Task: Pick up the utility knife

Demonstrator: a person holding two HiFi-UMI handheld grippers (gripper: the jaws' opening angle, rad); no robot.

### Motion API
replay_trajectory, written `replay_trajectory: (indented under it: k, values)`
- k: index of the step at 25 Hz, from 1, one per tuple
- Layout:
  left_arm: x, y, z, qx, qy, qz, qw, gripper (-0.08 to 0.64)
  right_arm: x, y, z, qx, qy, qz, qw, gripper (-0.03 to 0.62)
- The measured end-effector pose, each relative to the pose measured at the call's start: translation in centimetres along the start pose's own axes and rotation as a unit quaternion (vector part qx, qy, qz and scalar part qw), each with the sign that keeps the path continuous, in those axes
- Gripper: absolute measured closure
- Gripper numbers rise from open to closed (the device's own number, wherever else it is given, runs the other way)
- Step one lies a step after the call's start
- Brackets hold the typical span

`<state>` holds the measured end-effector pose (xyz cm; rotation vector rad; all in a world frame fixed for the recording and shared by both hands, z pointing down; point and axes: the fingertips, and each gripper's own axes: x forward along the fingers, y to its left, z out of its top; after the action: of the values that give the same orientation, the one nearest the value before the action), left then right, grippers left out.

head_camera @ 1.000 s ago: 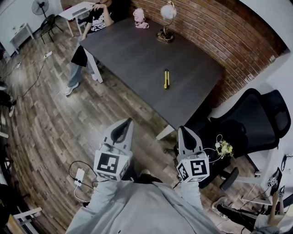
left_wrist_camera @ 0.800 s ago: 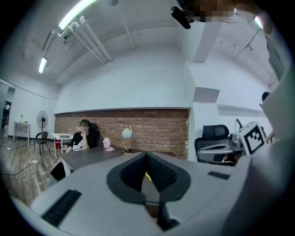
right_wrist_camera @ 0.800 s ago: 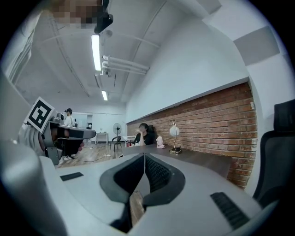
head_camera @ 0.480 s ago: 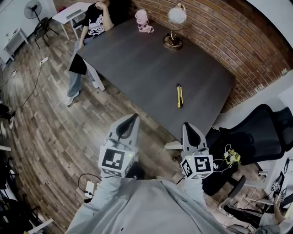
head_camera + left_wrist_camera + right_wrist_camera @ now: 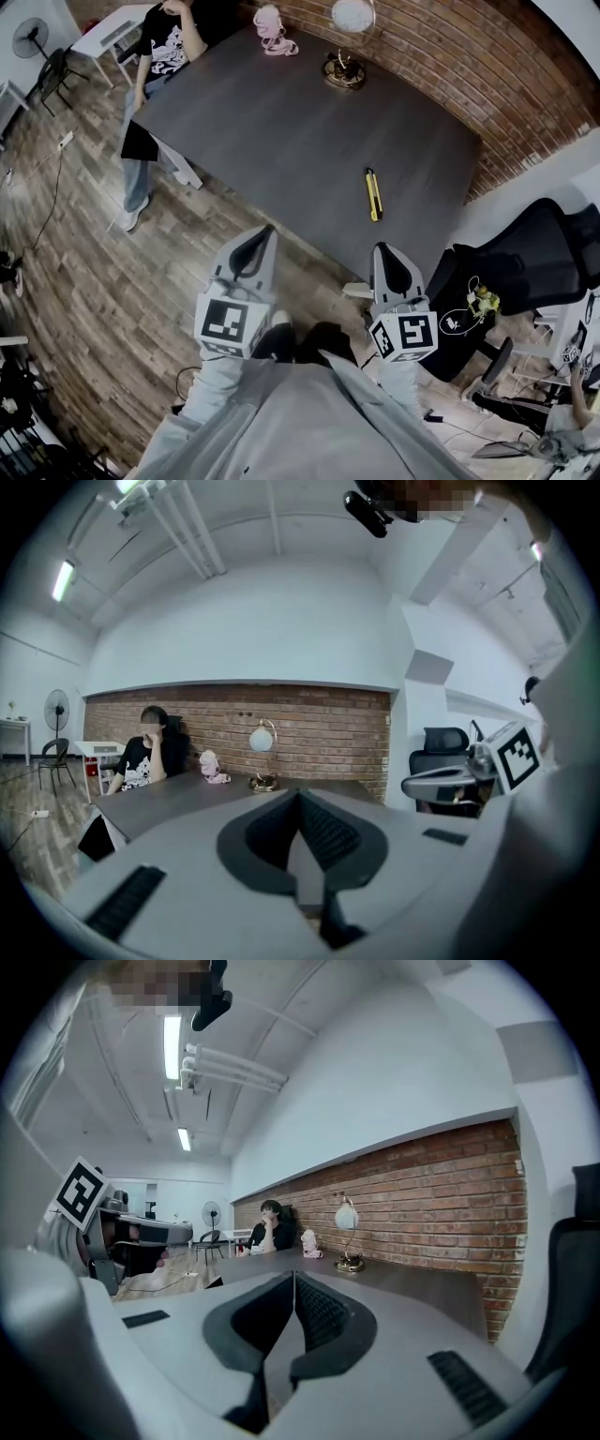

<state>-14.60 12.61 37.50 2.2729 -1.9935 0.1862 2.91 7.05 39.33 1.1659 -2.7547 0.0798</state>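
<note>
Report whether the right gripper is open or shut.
Shut. On the right gripper the jaws meet, nothing between; the knife lies flat on the table.

This is an office meeting room. A long dark grey rectangular table (image 5: 281, 141) stands against a red brick wall (image 5: 497, 75). A black swivel office chair (image 5: 530, 262) sits beside the table's near corner. A seated person (image 5: 171, 42) is at its far end, with a small white desk (image 5: 105, 33) and a black pedestal fan (image 5: 33, 31) beyond. White fluorescent ceiling tubes (image 5: 172, 1042) light the room from above.
</note>
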Motion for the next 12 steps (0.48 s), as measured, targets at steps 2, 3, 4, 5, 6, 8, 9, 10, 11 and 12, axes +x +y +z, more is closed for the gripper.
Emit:
replay_trajectory:
  k: [2, 3, 4, 5, 6, 8, 9, 10, 11, 12]
  values:
    - [0.6, 0.1, -0.2, -0.006, 0.003, -0.008, 0.9999, 0.54, 0.1, -0.1, -0.2, 0.002, 0.006, -0.009, 1.0, 0.571]
    - [0.9, 0.0, -0.2, -0.007, 0.002, -0.013, 0.9999, 0.54, 0.0, -0.3, -0.3, 0.002, 0.009, -0.013, 1.0, 0.571]
    - [1.2, -0.1, -0.3, -0.007, 0.002, -0.018, 0.9998, 0.54, 0.0, -0.5, -0.5, 0.002, 0.011, -0.018, 1.0, 0.571]
    - [1.6, -0.1, -0.5, -0.008, 0.003, -0.021, 0.9997, 0.54, 0.0, -0.7, -0.7, 0.004, 0.012, -0.023, 1.0, 0.571]
    - [2.1, -0.2, -0.7, -0.009, 0.004, -0.024, 0.9997, 0.541, 0.0, -1.0, -0.9, 0.007, 0.014, -0.027, 1.0, 0.571]
    - [3.3, -0.6, -1.0, -0.011, 0.005, -0.03, 0.9995, 0.54, 0.0, -1.9, -1.1, 0.008, 0.015, -0.034, 0.999, 0.571]
    - [4.0, -0.8, -1.1, -0.011, 0.006, -0.033, 0.9994, 0.54, 0.2, -2.4, -1.1, 0.009, 0.015, -0.037, 0.999, 0.571]
    - [4.7, -1.0, -1.1, -0.011, 0.007, -0.037, 0.9992, 0.54, 0.4, -3.0, -1.2, 0.01, 0.015, -0.04, 0.999, 0.571]
    - [5.4, -1.1, -1.0, -0.009, 0.006, -0.04, 0.9991, 0.54, 0.7, -3.6, -1.3, 0.012, 0.014, -0.044, 0.999, 0.571]
    - [6.3, -1.1, -0.8, -0.005, 0.005, -0.043, 0.999, 0.541, 1.1, -4.2, -1.3, 0.014, 0.012, -0.046, 0.999, 0.571]
